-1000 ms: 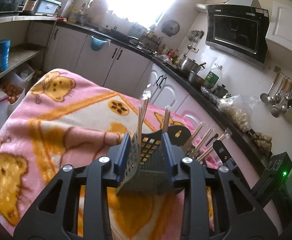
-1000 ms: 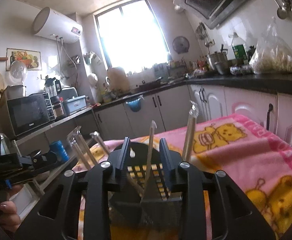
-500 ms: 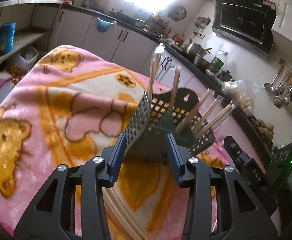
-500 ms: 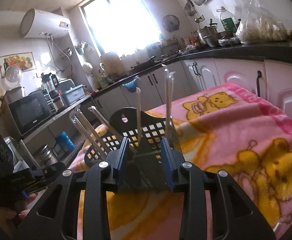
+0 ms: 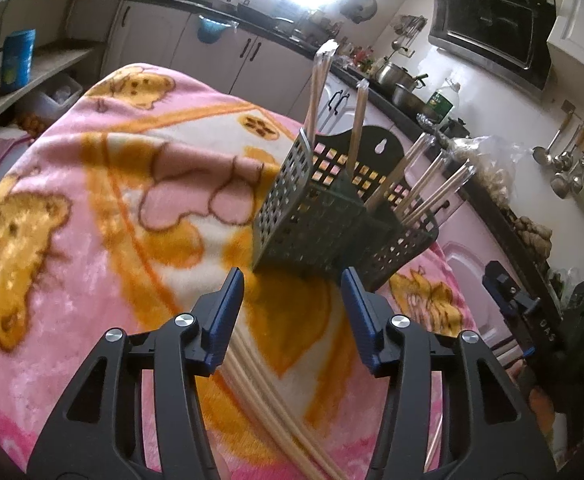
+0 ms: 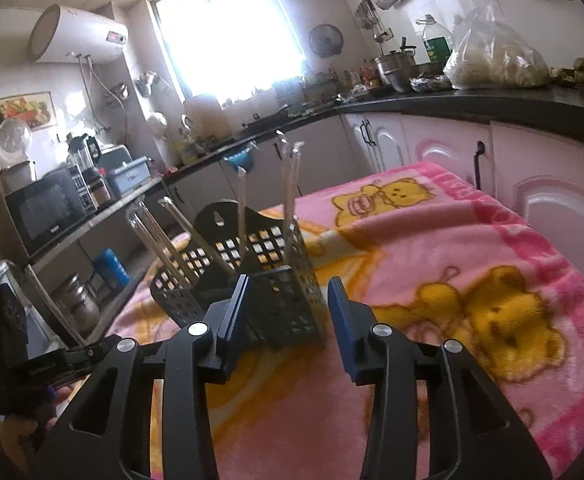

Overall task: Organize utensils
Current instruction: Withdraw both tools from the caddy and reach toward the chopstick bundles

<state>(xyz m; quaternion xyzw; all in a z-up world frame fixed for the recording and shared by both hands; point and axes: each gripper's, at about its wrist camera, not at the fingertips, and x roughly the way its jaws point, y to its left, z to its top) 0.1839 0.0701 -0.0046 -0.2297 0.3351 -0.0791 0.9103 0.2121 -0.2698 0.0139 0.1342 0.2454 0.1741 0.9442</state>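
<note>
My left claw (image 5: 292, 316) sits low in the middle of its frame, and its jaws have just been opening, with nothing pressed between the blue pads. The dark mesh utensil basket (image 5: 311, 216) stands just beyond the fingertips, a little above frame centre, upright on the pink bear-print blanket (image 5: 92, 240) that covers the surface. It's clear of the pads, not touched. From the basket's near compartment, wrapped chopsticks (image 5: 319, 88) rise almost straight up, their long axes running toward the top of the frame. A second bunch of chopsticks (image 5: 431, 176) in the far compartment leans toward the upper right. Down between my left fingers, loose chopsticks (image 5: 276, 412) lie flat on the blanket, running from just under the left pad toward the lower right.

Over to the right wrist view: my right claw (image 6: 288, 316) is released too, jaws just been opening, nothing between them. The basket stands right at the fingertips, centre frame, its near corner partly hidden behind the left pad; I can't tell whether that pad touches it. Here the upright sticks point to the top of the frame and the leaning bunch fans toward the upper left. My other claw shows dark at the lower left edge.
</note>
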